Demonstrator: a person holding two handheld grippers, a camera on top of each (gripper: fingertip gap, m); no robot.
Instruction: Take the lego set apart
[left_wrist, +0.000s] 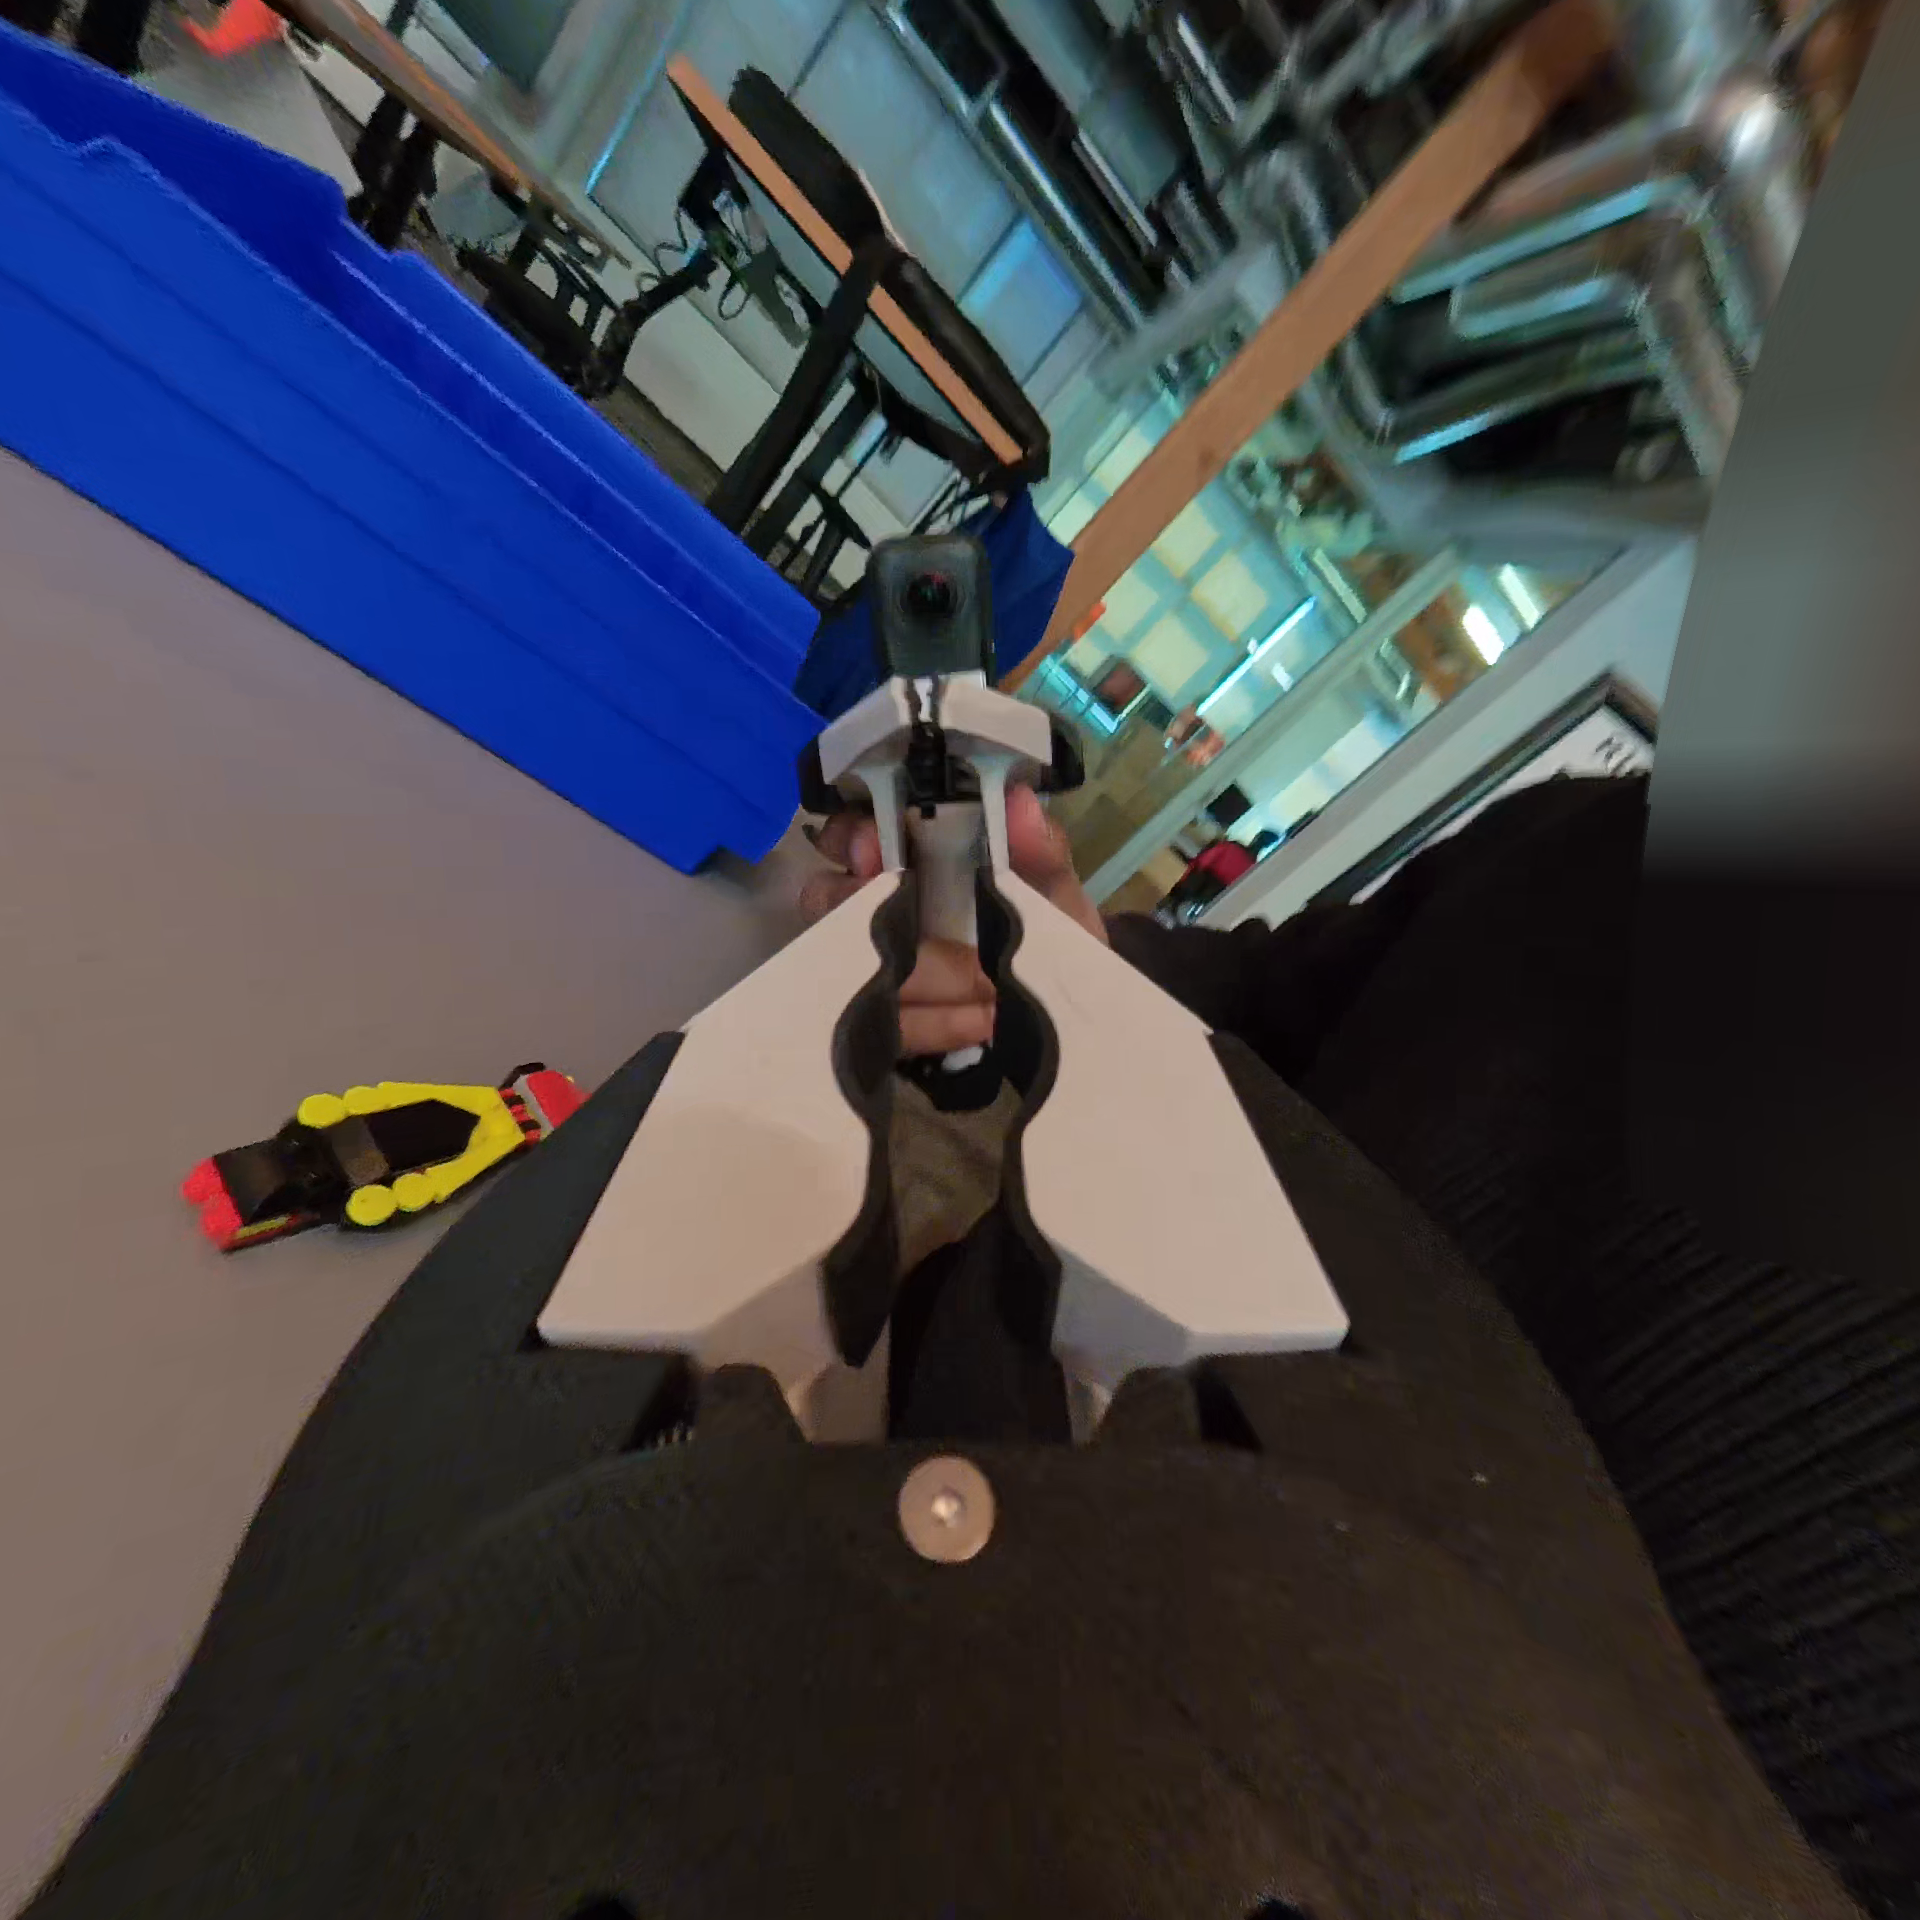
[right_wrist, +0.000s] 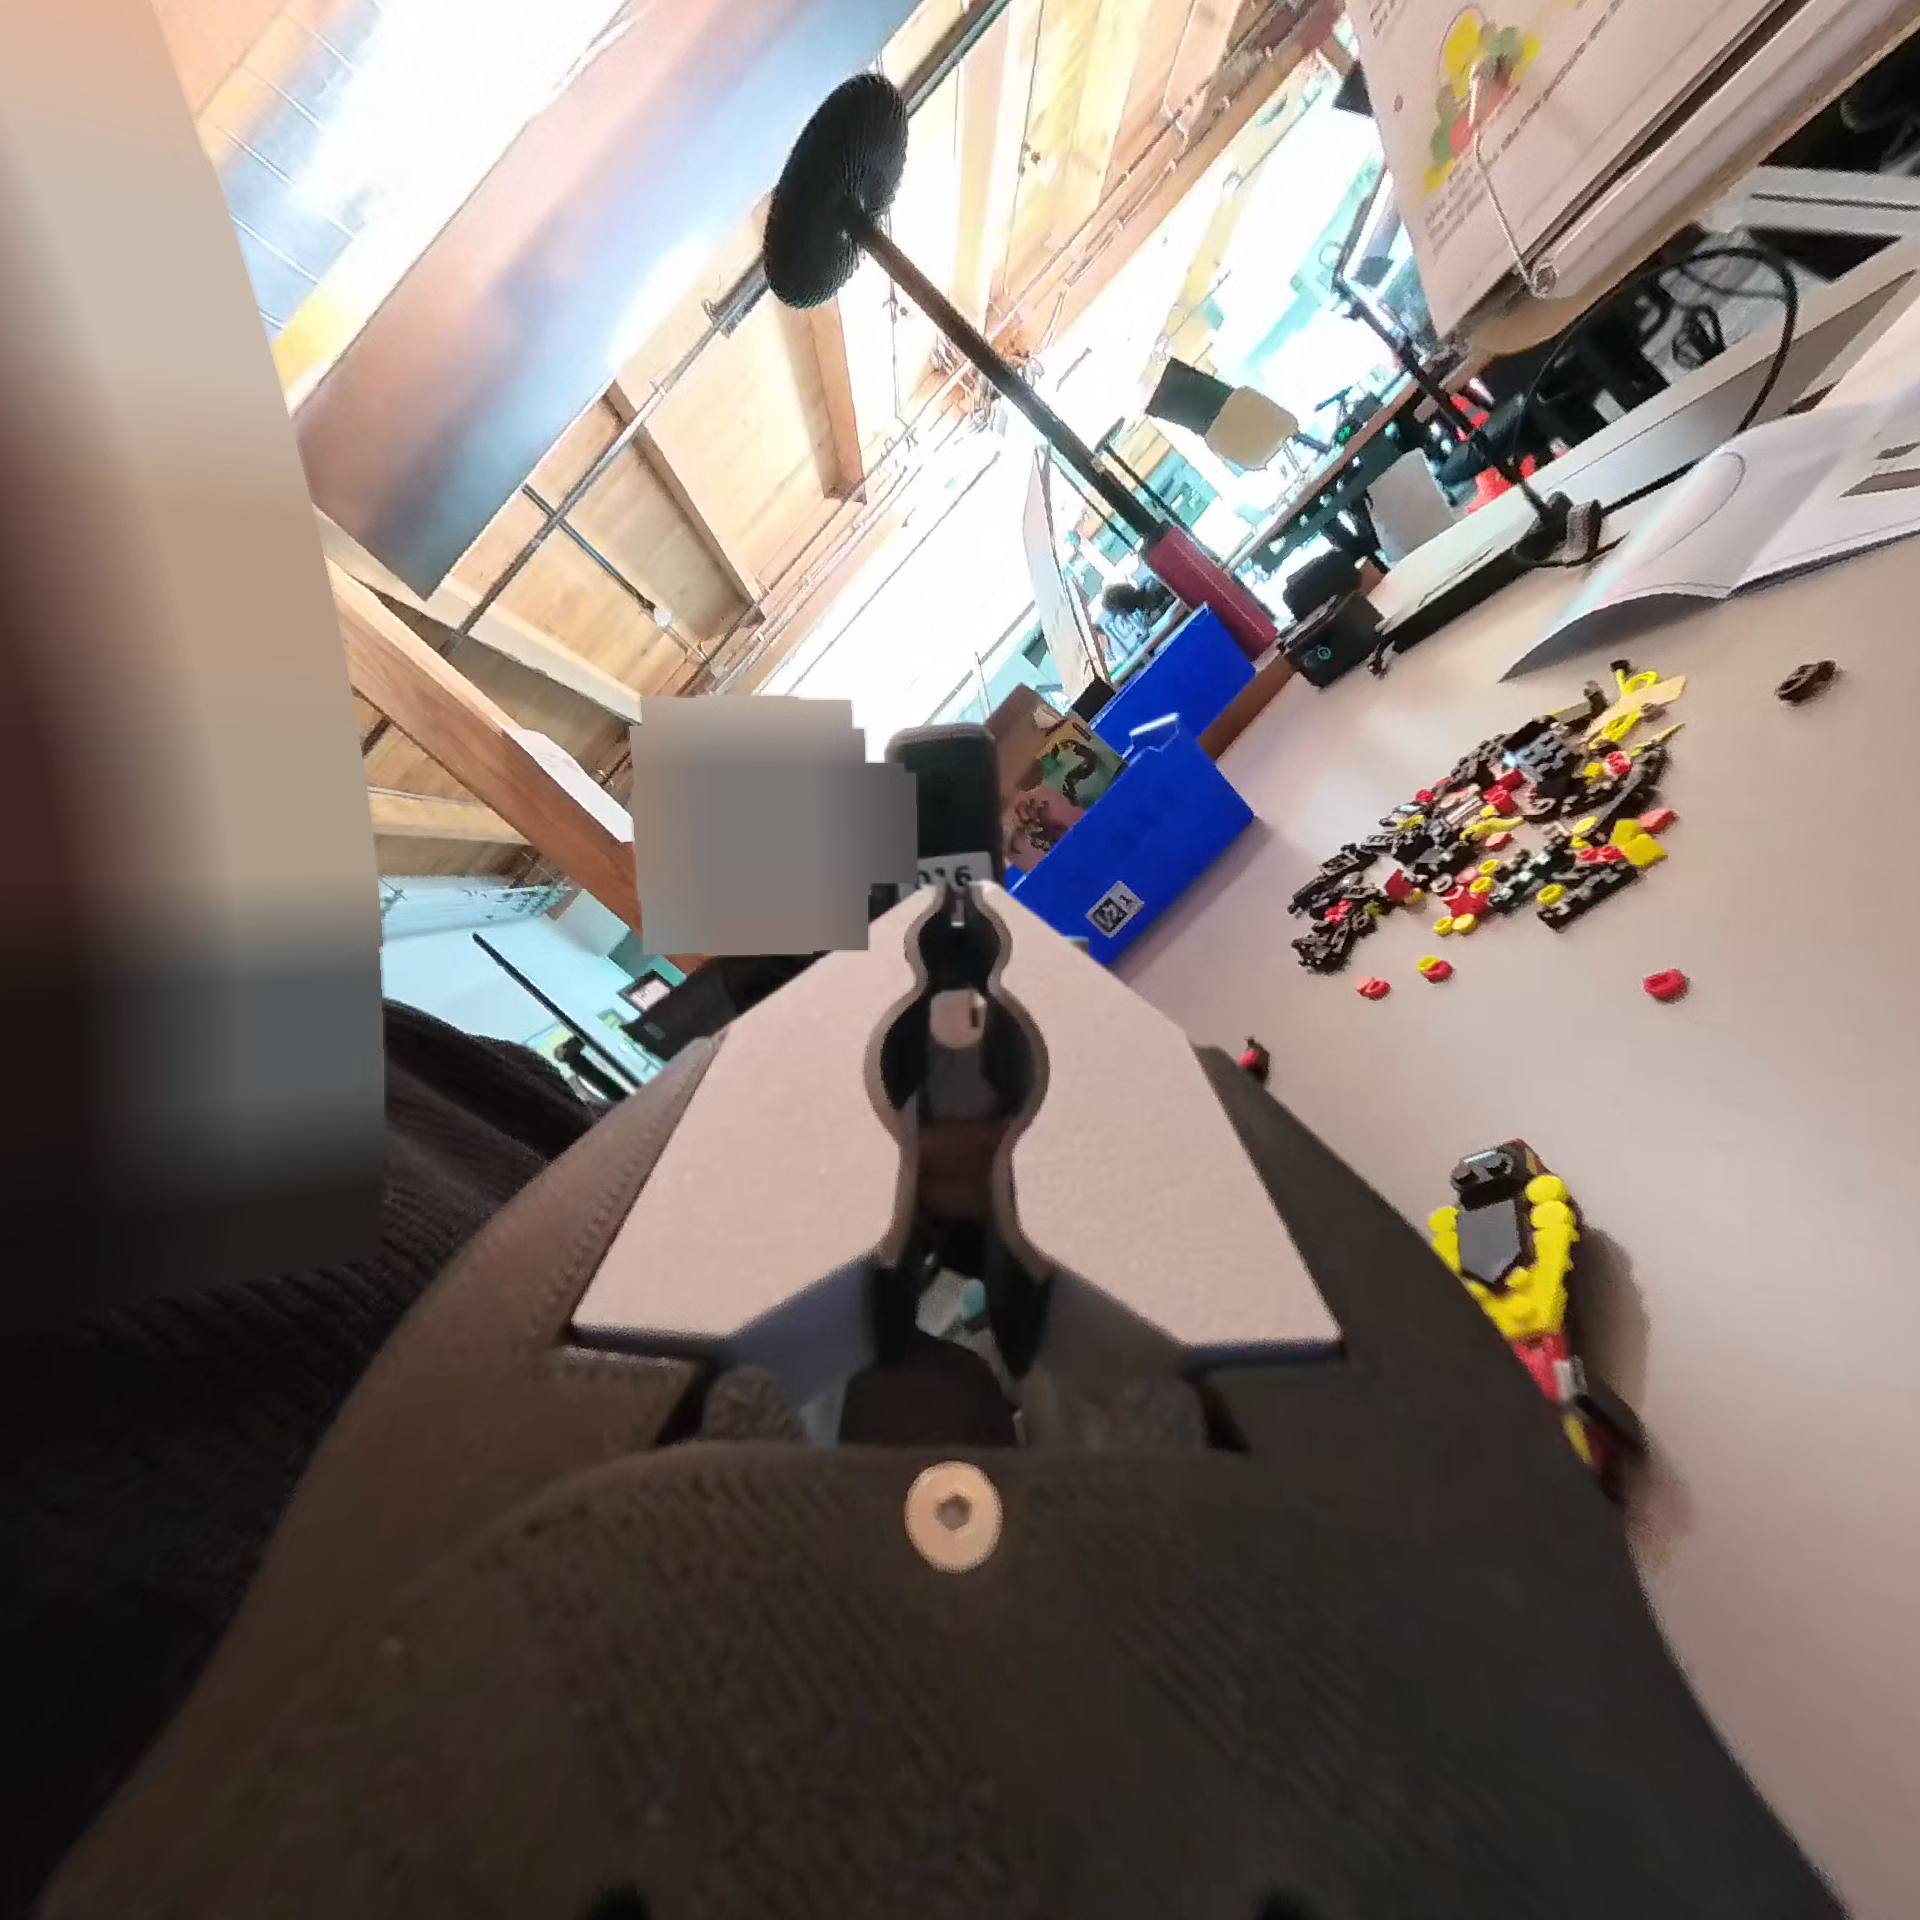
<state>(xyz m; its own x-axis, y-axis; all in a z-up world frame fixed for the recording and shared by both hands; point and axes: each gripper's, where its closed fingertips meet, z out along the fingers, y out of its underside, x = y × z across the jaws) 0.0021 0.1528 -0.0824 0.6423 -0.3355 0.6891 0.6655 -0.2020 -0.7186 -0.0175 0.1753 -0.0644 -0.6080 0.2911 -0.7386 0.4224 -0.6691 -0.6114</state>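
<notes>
A partly built lego car (left_wrist: 384, 1153) in yellow, black and red lies on the grey table (left_wrist: 208, 831), left of my left gripper; it also shows in the right wrist view (right_wrist: 1517, 1257). Both grippers are raised off the table and face each other. My left gripper (left_wrist: 943, 883) stands slightly open, and I see nothing between its pads. My right gripper (right_wrist: 956, 899) has its tips nearly together. From the front in the left wrist view its fingers (left_wrist: 873, 727) meet with only a thin dark seam. A hand (left_wrist: 1039, 842) holds its handle.
A pile of loose black, red and yellow lego pieces (right_wrist: 1507, 831) lies on the table to the right, with a few strays nearer (right_wrist: 1662, 982). Blue bins stand at the table's far side (left_wrist: 364, 468) (right_wrist: 1153, 831). An open booklet (right_wrist: 1714, 540) lies beyond the pile.
</notes>
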